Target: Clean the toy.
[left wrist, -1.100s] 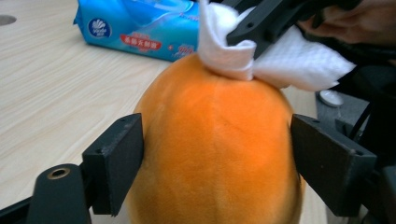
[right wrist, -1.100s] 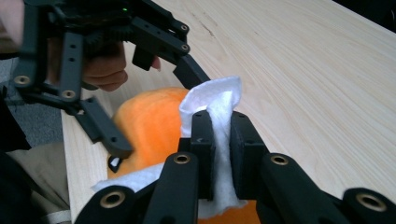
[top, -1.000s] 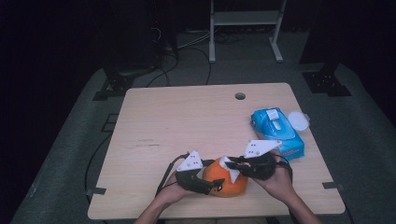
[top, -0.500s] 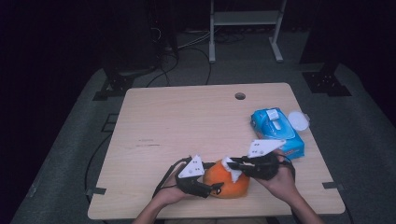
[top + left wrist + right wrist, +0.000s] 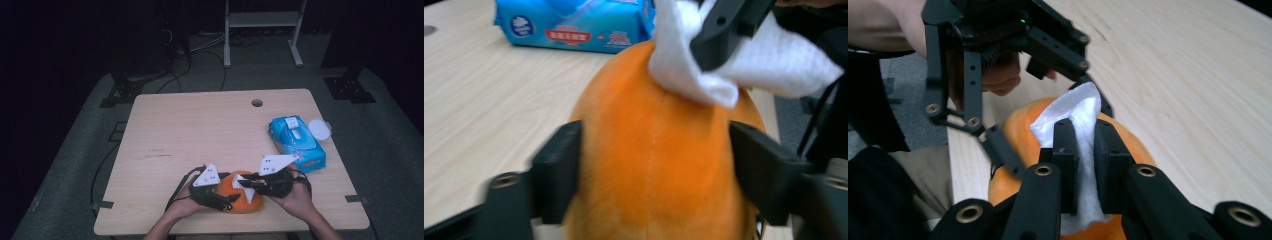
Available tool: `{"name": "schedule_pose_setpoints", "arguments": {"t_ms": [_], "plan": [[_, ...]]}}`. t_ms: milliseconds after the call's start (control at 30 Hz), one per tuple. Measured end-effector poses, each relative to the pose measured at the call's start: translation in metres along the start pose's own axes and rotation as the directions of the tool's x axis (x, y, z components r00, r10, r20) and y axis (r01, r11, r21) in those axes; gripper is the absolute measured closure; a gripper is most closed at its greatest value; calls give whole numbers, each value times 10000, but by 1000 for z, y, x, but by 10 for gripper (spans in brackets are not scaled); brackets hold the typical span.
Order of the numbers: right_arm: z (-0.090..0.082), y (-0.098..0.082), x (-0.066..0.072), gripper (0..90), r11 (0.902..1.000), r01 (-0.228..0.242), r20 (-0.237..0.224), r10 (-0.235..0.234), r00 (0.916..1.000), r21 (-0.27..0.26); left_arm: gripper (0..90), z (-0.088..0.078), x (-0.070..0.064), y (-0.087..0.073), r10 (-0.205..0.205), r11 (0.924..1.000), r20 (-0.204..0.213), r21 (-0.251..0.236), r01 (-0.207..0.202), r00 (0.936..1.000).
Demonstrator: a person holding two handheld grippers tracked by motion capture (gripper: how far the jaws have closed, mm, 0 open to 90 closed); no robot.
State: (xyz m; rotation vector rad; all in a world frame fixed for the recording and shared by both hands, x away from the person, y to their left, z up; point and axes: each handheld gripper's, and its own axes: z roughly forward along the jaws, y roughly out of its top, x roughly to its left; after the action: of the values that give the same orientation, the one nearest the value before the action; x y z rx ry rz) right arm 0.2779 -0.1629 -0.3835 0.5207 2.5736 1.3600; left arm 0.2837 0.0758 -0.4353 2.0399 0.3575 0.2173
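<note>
Two grippers meet at the near edge of my light wooden table, which stands on grey floor matting in a dark room, a white metal frame behind it and black cables running off at the back. From the high view, the orange plush toy sits between my hands near that front edge, the left gripper on one flank, the right gripper over its top. A blue wet-wipe pack lies well apart on the right with a white round lid just beside it.

Left gripper view: the left gripper has its jaws pressed on both sides of the orange plush toy; they have just been closing onto it. A white wipe lies on the toy's top.

Right gripper view: the right gripper is clenched on the white wipe, which rests against the orange plush toy.

Compared with a second ago, the left gripper sits slightly nearer me; toy, pack and lid are unmoved.
</note>
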Motion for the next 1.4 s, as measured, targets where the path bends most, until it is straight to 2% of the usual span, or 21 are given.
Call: {"name": "schedule_pose_setpoints", "arguments": {"t_ms": [67, 100, 167, 233, 300, 333, 400, 467, 600, 633, 700, 800, 867, 900, 1000, 1100, 1200, 1333, 1400], "plan": [[-7, -1, -6, 810, 9997, -190, 66, 191, 9998, -158, 362, 0, -2, 0, 183, 9998, -123, 53, -183, 9998], [-12, -2, -11, 810, 9994, -286, 246, 290, 9993, -193, 364, -1, -2, -1, 199, 9998, -90, 66, -198, 9998], [-19, -5, -17, 810, 9988, -442, 474, 452, 9979, -217, 360, -2, 0, -3, 90, 10000, -6, 13, -90, 10000], [-25, -11, -25, 810, 9970, -754, 422, 761, 9962, -193, 347, -2, 1, -5, 33, 10000, 76, -38, -33, 10000], [-29, -16, -29, 810, 9964, -846, 563, 845, 9948, -13, 335, -2, 1, -5, -11, 10000, 150, -53, 12, 9999], [-29, -18, -31, 810, 9955, -945, 488, 943, 9943, 18, 323, -1, 1, -4, -66, 10000, 188, -68, 67, 9998], [-25, -21, -31, 809, 9941, -1081, 280, 1080, 9938, 37, 264, 1, 1, -4, -297, 9995, 259, -80, 299, 9992], [-19, -19, -26, 809, 9952, -982, 96, 982, 9951, -23, 194, 3, 2, -5, -574, 9983, 286, -65, 576, 9979], [-9, -8, -14, 808, 9973, -685, -187, 680, 9975, -257, 190, 3, 2, -5, -590, 9982, 284, -60, 592, 9979], [-6, -7, -12, 808, 9981, -591, -271, 586, 9979, -196, 209, 3, 1, -5, -507, 9987, 181, -59, 508, 9985], [-3, -5, -12, 809, 9989, -453, -108, 452, 9989, -92, 304, 2, -1, -4, -365, 9992, -207, -150, 361, 9991], [-9, -7, -17, 809, 9970, -677, 52, 679, 9977, -374, 394, 1, -7, 1, -37, 9984, -868, -569, -13, 9962], [-15, -5, -18, 810, 9956, -728, 110, 736, 9972, -583, 407, 2, -11, 6, 566, 9936, -1567, -876, -709, 9860], [-17, -4, -19, 810, 9948, -734, 136, 746, 9971, -702, 406, 4, -12, 7, 681, 9921, -1757, -922, -853, 9821], [-14, -3, -20, 810, 9968, -596, 353, 615, 9975, -535, 389, 5, -6, 1, 678, 9935, -1588, -795, -812, 9850], [-13, -7, -23, 810, 9983, -500, 571, 517, 9970, -303, 373, 2, 0, -2, 483, 9954, -1116, -764, -571, 9926], [-21, -14, -30, 810, 9964, -759, 704, 784, 9944, -387, 356, -1, 0, -5, 541, 9953, -956, -752, -614, 9939], [-35, -25, -41, 810, 9917, -1223, 1019, 1259, 9868, -405, 336, -4, 2, -8, 590, 9950, -797, -755, -650, 9951], [-36, -30, -44, 810, 9874, -1493, 754, 1529, 9854, -517, 330, -4, 3, -9, 499, 9949, -734, -837, -560, 9961]]}}
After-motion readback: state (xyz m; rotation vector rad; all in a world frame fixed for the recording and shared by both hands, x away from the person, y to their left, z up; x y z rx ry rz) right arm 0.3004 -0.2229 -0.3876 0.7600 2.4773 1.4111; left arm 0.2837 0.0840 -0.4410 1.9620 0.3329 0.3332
